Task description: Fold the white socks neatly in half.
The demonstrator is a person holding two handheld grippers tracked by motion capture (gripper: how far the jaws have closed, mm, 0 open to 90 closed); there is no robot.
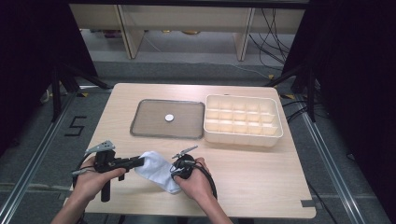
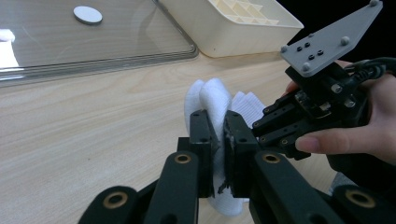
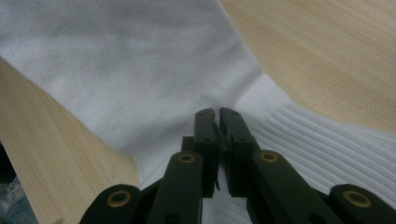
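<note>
White sock point(image 1: 156, 169) lies bunched near the front edge of the tabletop point(image 1: 252, 168), stretched between the two grippers that the person holds. The left gripper point(image 1: 140, 162) points across toward the sock's left end, and in the left gripper view its jaws are closed tight on a doubled fold of the white cloth point(image 2: 212, 100), which bulges up above the pads. The right gripper point(image 1: 173, 169) meets the sock from the other side; in the right gripper view its jaws are all but together, pinching the fabric where the smooth part gives way to the ribbed cuff point(image 3: 322, 144). The right hand point(image 1: 196, 179) wraps around its gripper body, and the left hand point(image 1: 95, 179) grips its own handle at the lower left of the high view. Farther back on the tabletop sits a flat grey tray point(image 1: 140, 122) with a small white disc point(image 1: 169, 118) lying near its middle. Just beside the tray, on its right, stands a cream organiser box point(image 1: 243, 137) divided into many small compartments, well apart from the sock.
</note>
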